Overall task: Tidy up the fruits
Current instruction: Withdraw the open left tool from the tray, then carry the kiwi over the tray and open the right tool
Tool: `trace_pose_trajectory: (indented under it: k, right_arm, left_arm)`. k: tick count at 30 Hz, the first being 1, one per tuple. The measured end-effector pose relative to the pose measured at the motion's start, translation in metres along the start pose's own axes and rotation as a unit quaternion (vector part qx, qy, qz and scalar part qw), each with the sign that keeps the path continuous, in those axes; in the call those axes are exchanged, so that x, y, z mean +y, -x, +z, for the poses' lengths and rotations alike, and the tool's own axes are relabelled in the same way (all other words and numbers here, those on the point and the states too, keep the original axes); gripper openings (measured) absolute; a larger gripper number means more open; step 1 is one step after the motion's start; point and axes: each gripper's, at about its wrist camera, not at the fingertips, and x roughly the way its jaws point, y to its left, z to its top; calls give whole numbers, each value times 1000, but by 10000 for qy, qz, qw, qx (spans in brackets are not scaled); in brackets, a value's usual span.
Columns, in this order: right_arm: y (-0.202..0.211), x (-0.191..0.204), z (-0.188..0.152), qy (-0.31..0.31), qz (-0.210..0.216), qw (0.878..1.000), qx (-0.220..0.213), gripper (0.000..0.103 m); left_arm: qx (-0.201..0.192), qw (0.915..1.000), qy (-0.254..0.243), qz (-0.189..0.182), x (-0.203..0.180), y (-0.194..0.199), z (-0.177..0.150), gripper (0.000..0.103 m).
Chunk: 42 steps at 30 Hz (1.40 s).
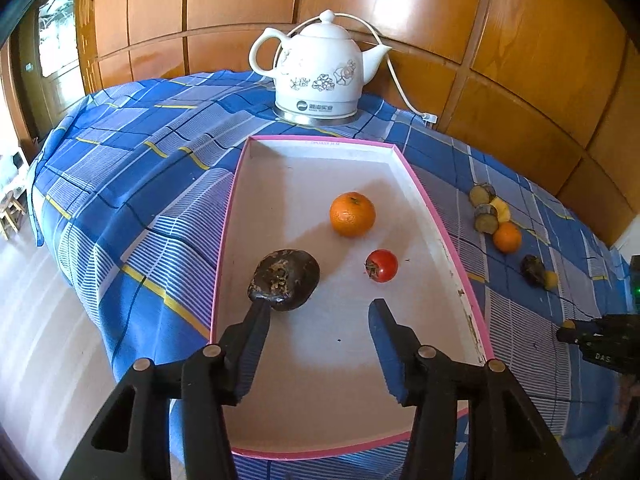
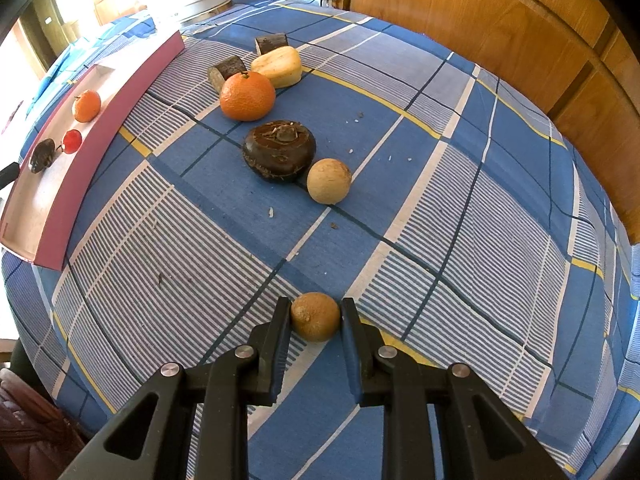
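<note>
Right wrist view showed my right gripper (image 2: 315, 310) clenched on a small brown round fruit (image 2: 315, 317) low over the blue checked tablecloth (image 2: 460, 208), well apart from the pink-rimmed tray (image 1: 440, 236). My left gripper (image 1: 322, 304) stood released inside the tray, 1 fingertip touching the dark water chestnut (image 1: 285, 279) lying there beside a tangerine (image 1: 352, 214) and a small red fruit (image 1: 382, 265). So 3 pieces were in. I judged about 6 remained outside: another tangerine (image 2: 247, 96), a second dark chestnut (image 2: 279, 150), a pale round fruit (image 2: 329, 181) and 3 cut chunks.
</note>
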Motion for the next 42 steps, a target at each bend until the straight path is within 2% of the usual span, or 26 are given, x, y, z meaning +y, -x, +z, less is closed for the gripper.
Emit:
trace_pose_trajectory:
  k: [12,16,17,19,23,25,33,42]
  right_arm:
    - [0,-4,-2,-46,22,10000,-15,24]
    - [-1,-5,-3,-50,23,10000,-15,24]
    - [-1,-6,-2,-47,13,10000,-10,24]
    - [-1,-4,-2,-46,-7,10000,9,24]
    - [3,6,2,-31,26,10000,16,24]
    - [10,16,7,18,129,9999,-92,24]
    - [41,87,51,579,954,9914,-686,24]
    - [45,161,111,950,1509,9786,-1030,24]
  left_arm:
    - [-143,9998,39,108,5,5,0,60]
    - [-262,9995,72,181,7,9,2,71]
    - [-322,9992,78,236,8,11,3,73]
    - [-462,9982,98,375,10,16,4,83]
    - [-796,9948,135,624,13,29,8,93]
    - [-922,9931,188,706,16,34,10,98]
    - [-1109,9897,275,863,25,45,13,102]
    - [-1186,9889,212,874,26,52,8,102]
